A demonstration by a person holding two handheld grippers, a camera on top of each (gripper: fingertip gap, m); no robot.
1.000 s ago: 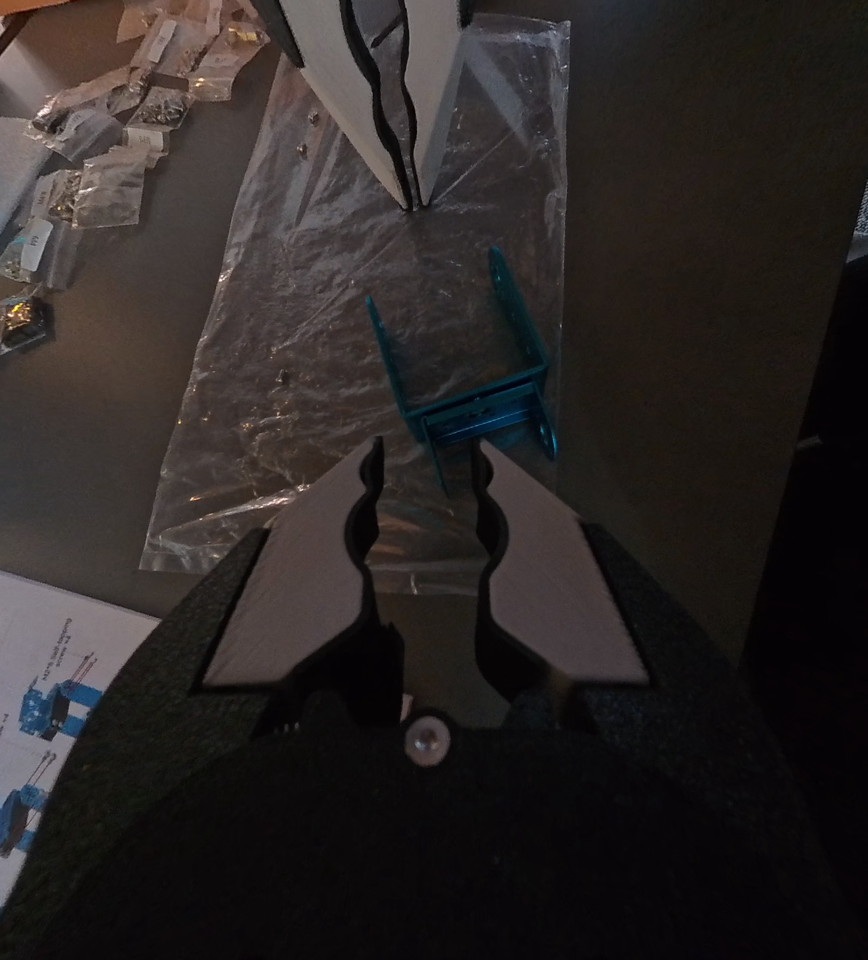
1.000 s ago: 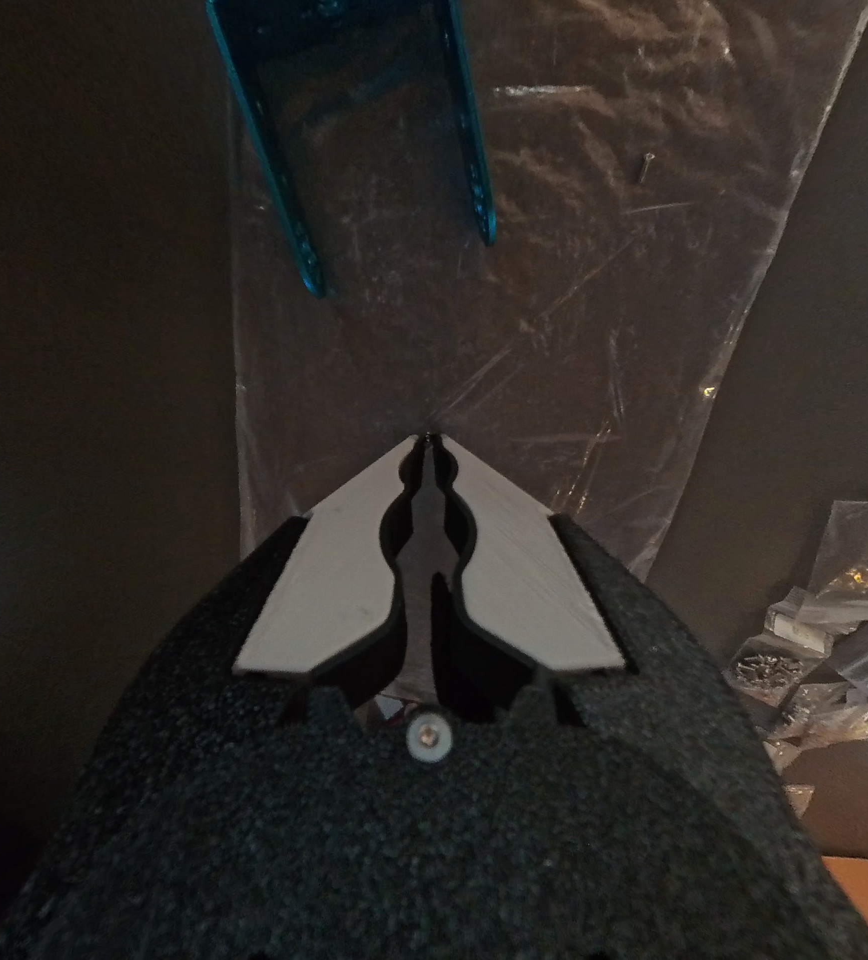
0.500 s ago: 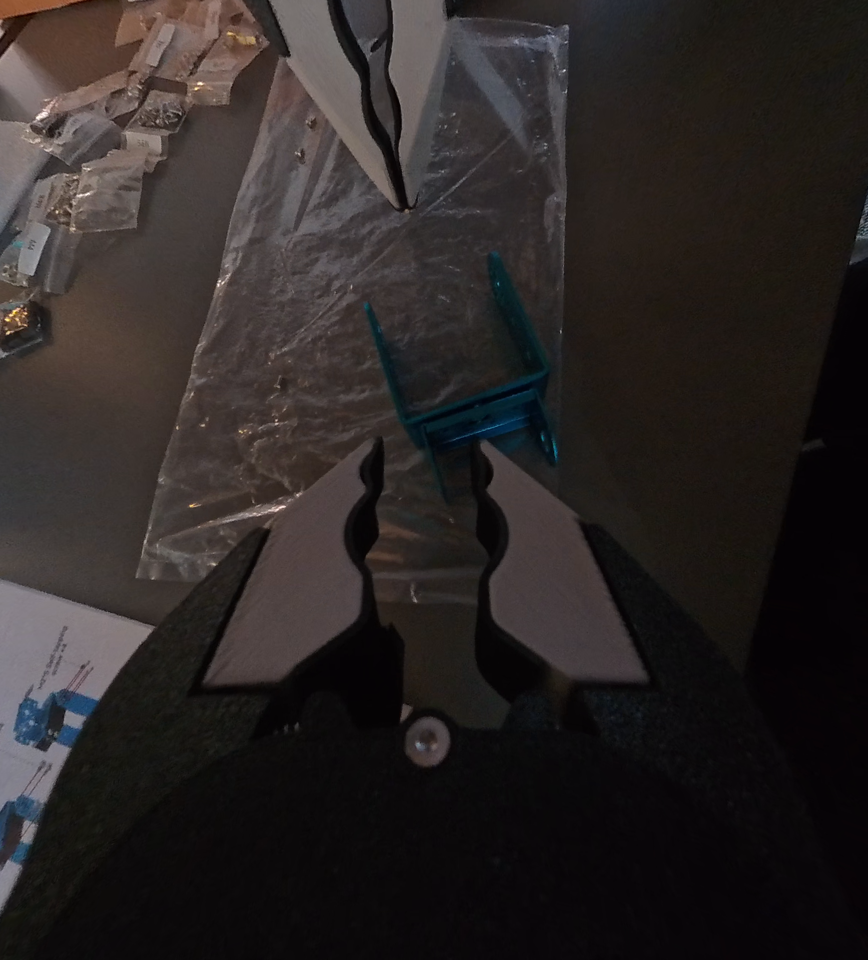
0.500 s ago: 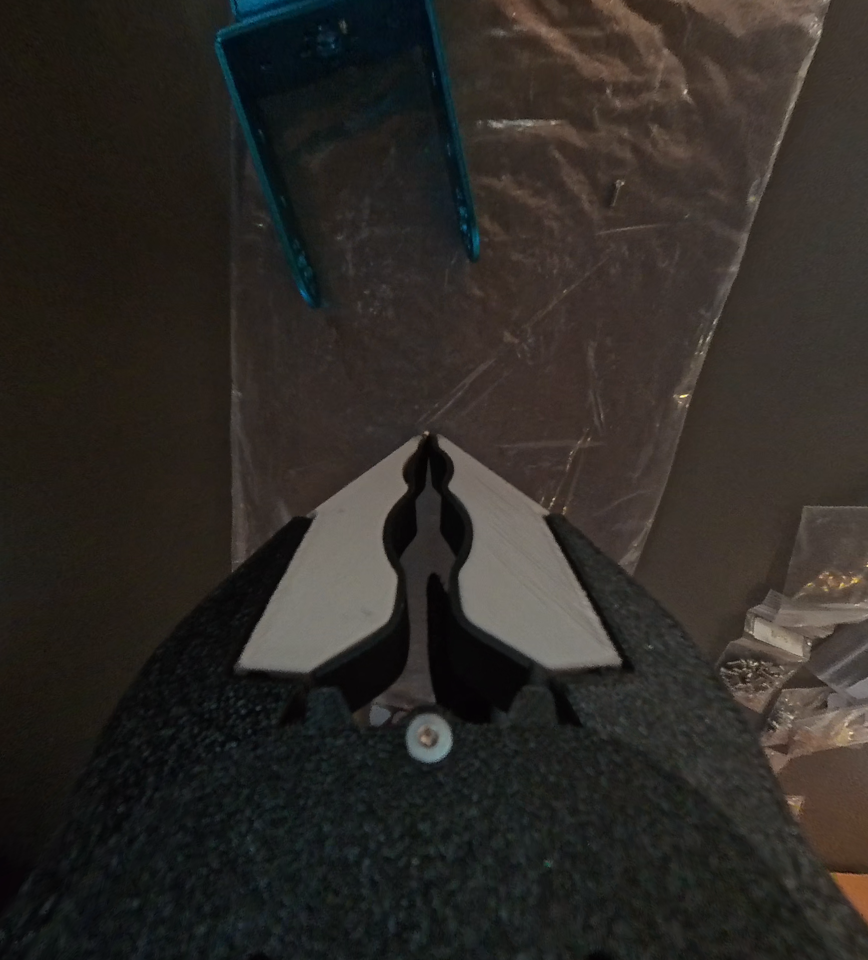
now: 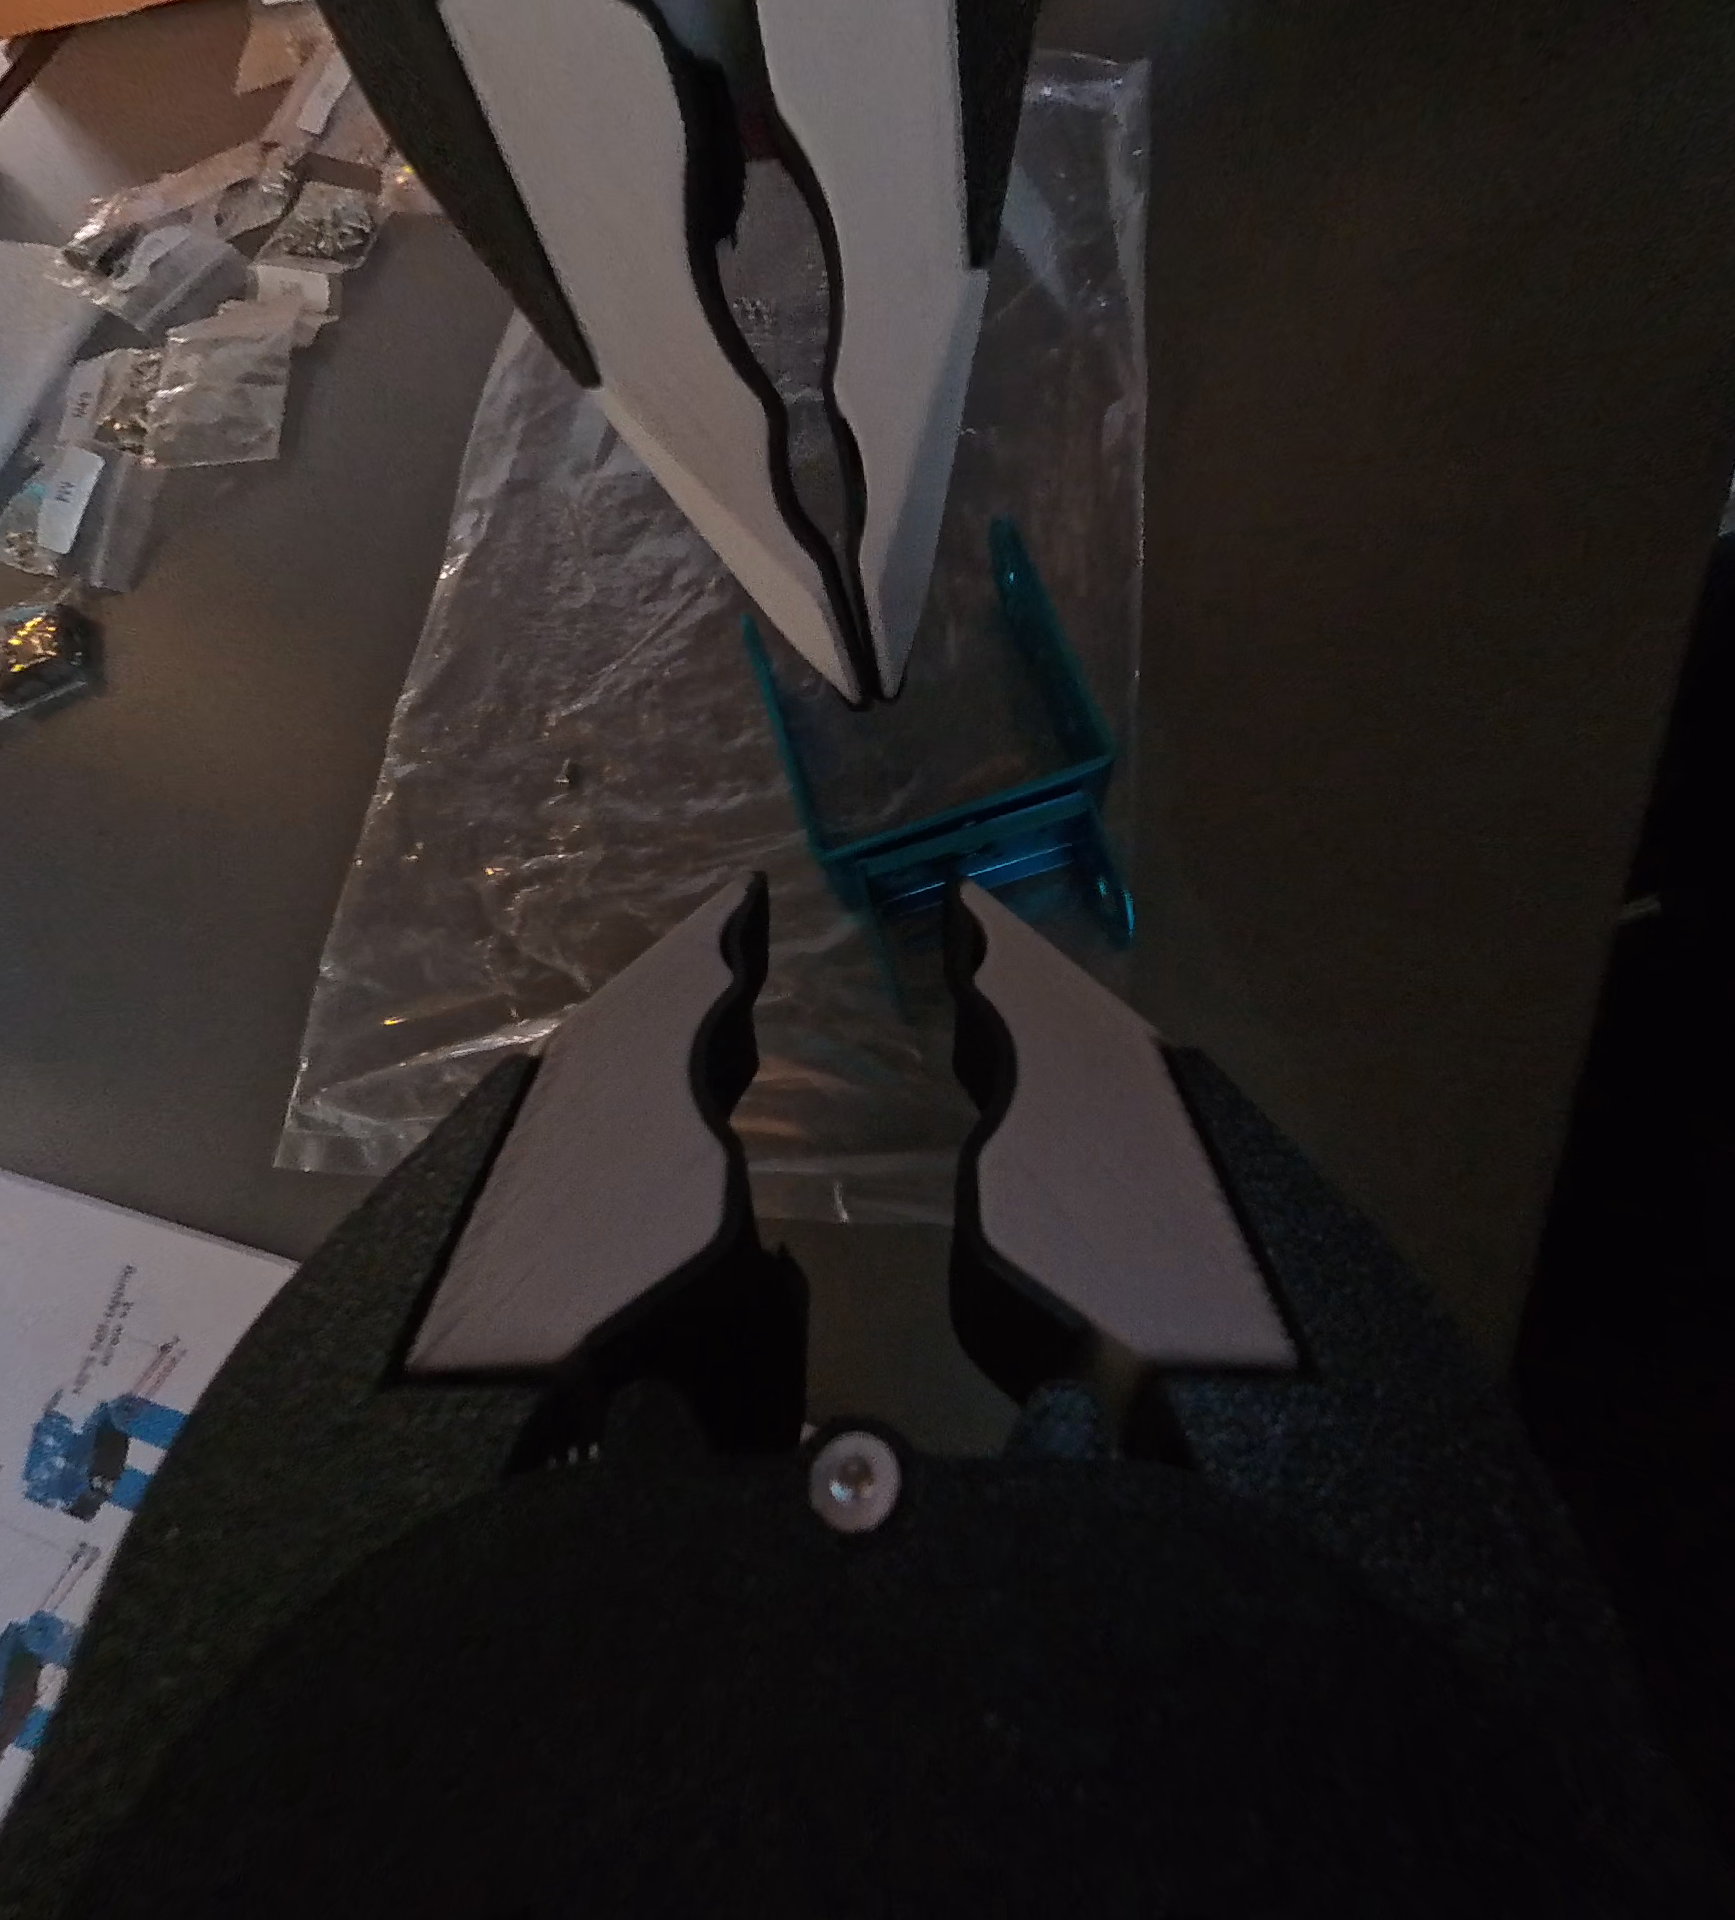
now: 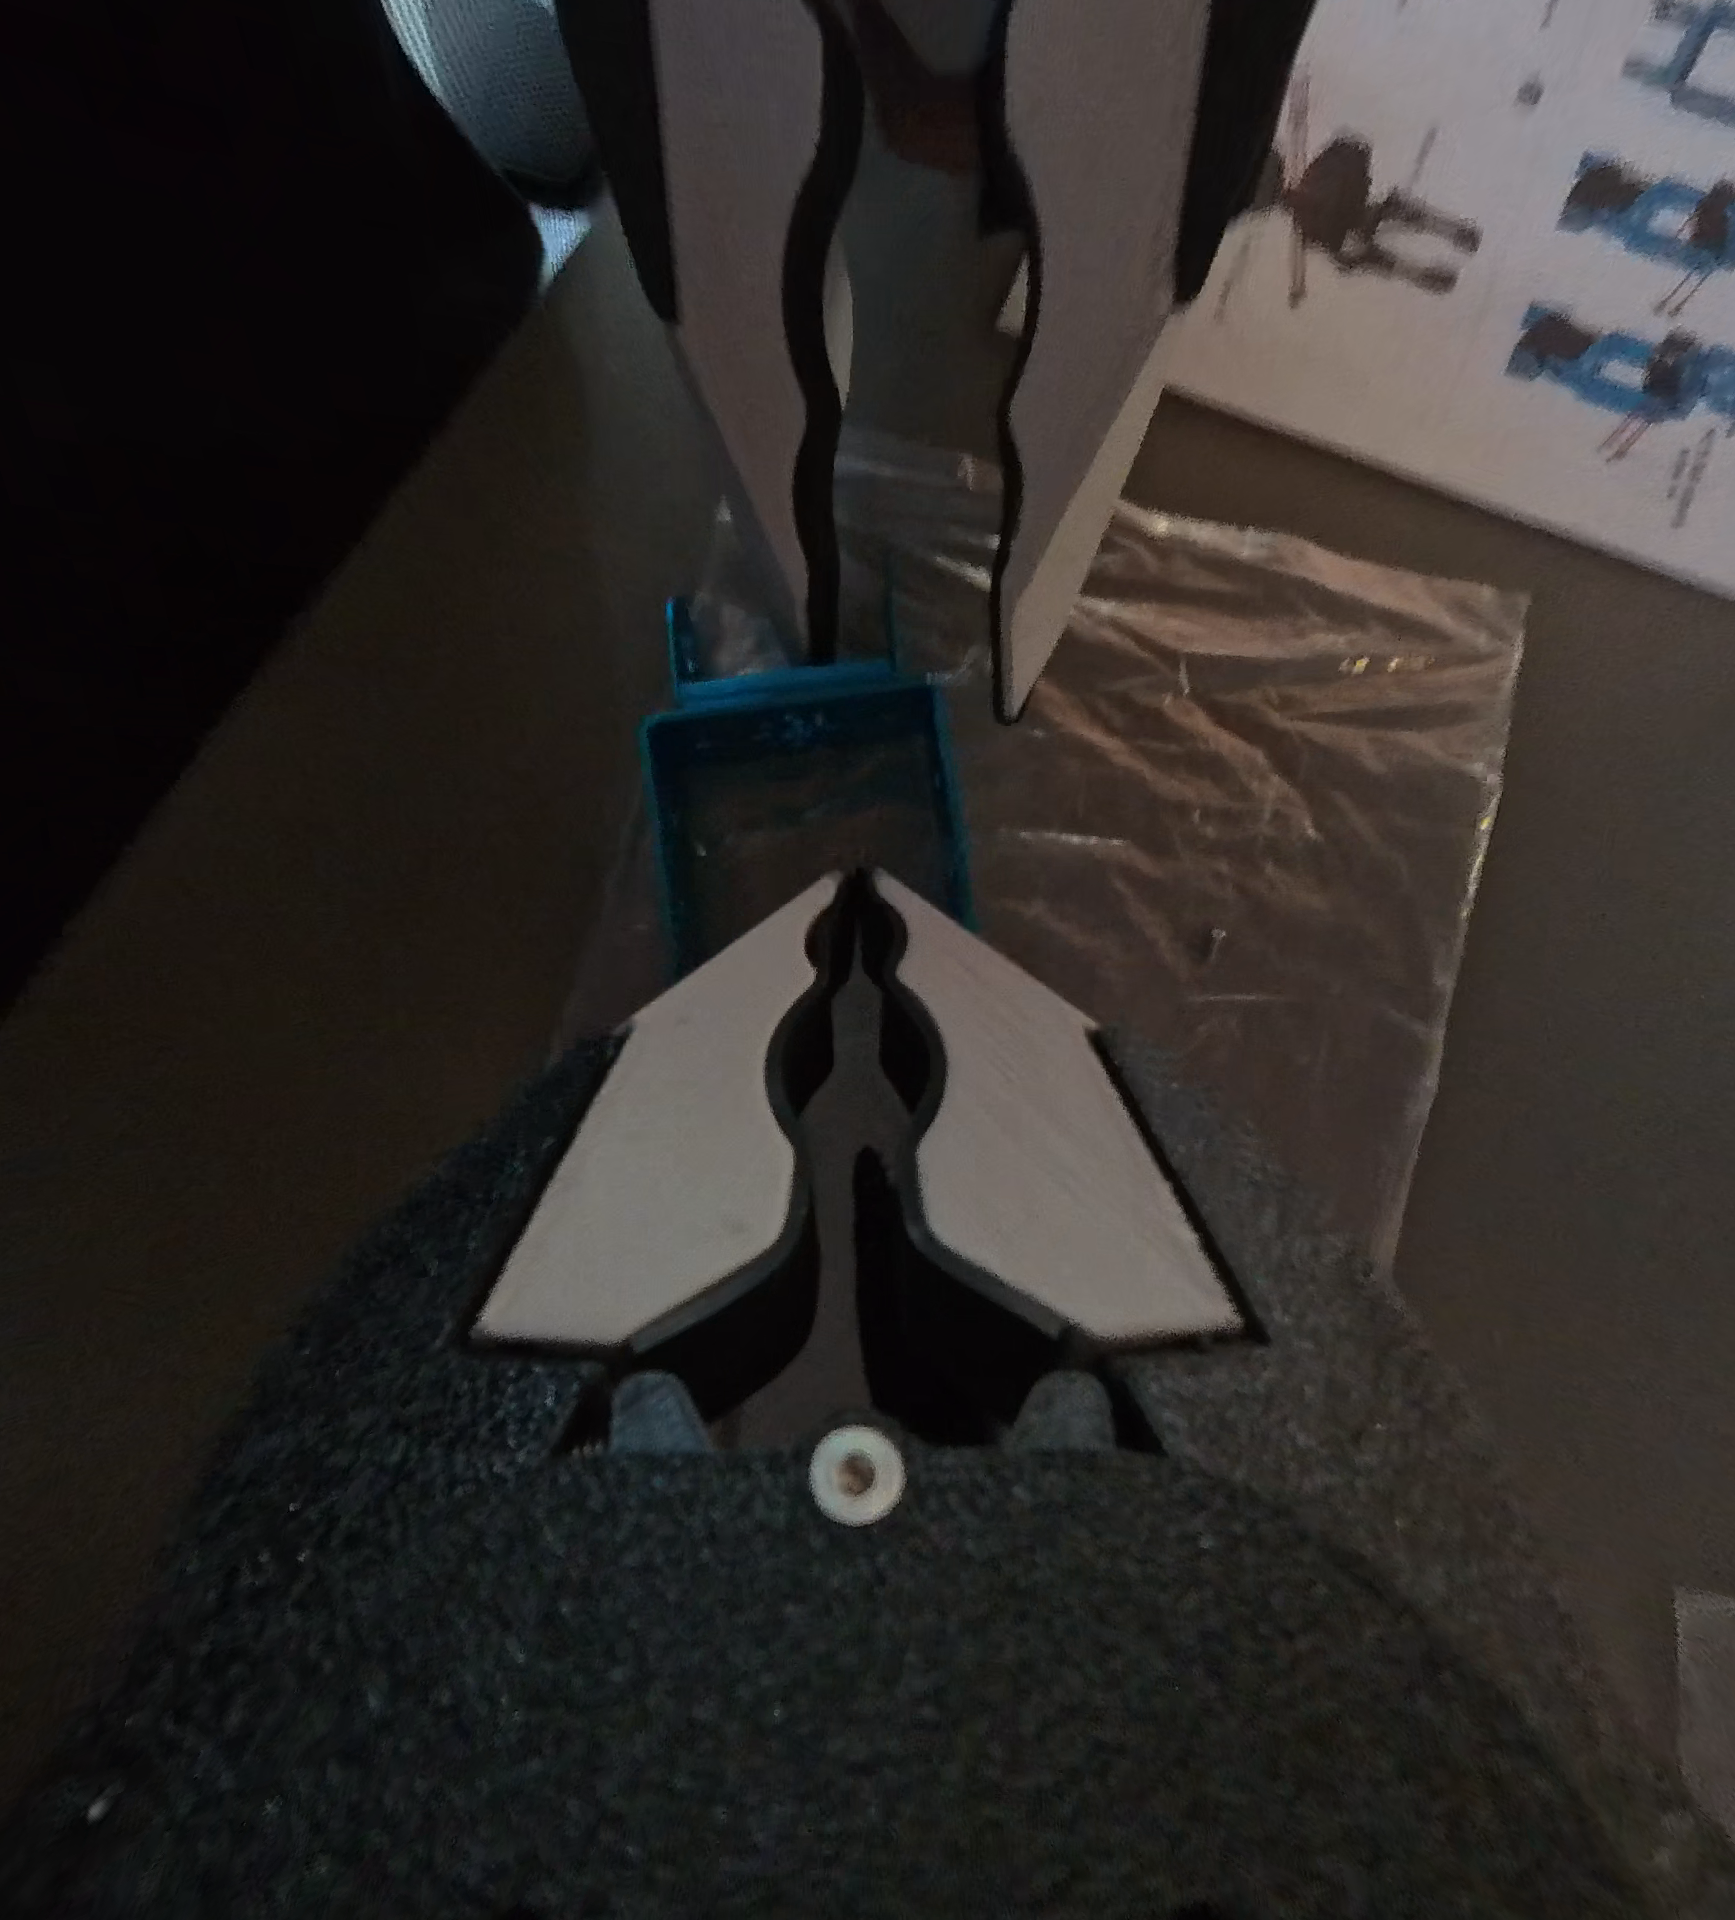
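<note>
My left tongs (image 5: 858,904) are spread wide and holding nothing, hovering right at the crossbar end of the blue metal bracket (image 5: 956,842). The bracket sits on a clear plastic bag (image 5: 572,790) spread flat on the dark tabletop (image 5: 1362,520), close to the tabletop's edge. My right tongs (image 6: 858,876) are pinched together, empty as far as I can see, with the tips between the bracket's two long arms. Off to the side there's a bunch of small hardware baggies (image 5: 188,364) and a printed instruction sheet (image 5: 32,1403).
</note>
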